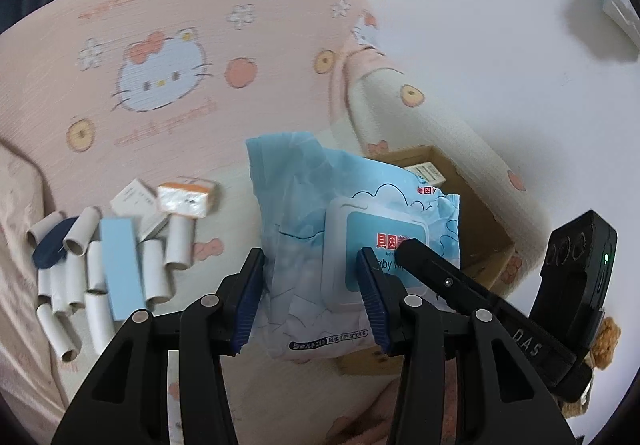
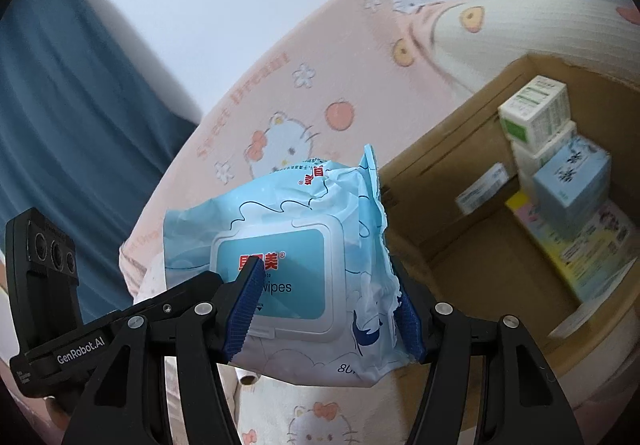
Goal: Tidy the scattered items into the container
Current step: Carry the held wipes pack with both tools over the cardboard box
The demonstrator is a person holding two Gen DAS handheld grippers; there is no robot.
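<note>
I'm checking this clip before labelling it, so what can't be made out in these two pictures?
- Box floor, left wrist view: the wipes pack covers most of the cardboard box.
- Labels on the items in the box, right wrist view: blurred.
- Cardboard tubes: the right wrist view barely shows them.
- Right gripper, its far finger: mostly behind the pack.

A home bedroom, by the look of it. A pink cartoon-cat bedsheet (image 1: 160, 57) is covering a soft surface, folding back at one corner to a cream underside. A teal curtain (image 2: 60, 117) is hanging against a plain white wall (image 2: 220, 5). Household bits are lying on the sheet: cardboard tubes (image 1: 80, 277), small packets. A cardboard box (image 2: 472, 181) is sitting on the bed, holding small cartons.
</note>
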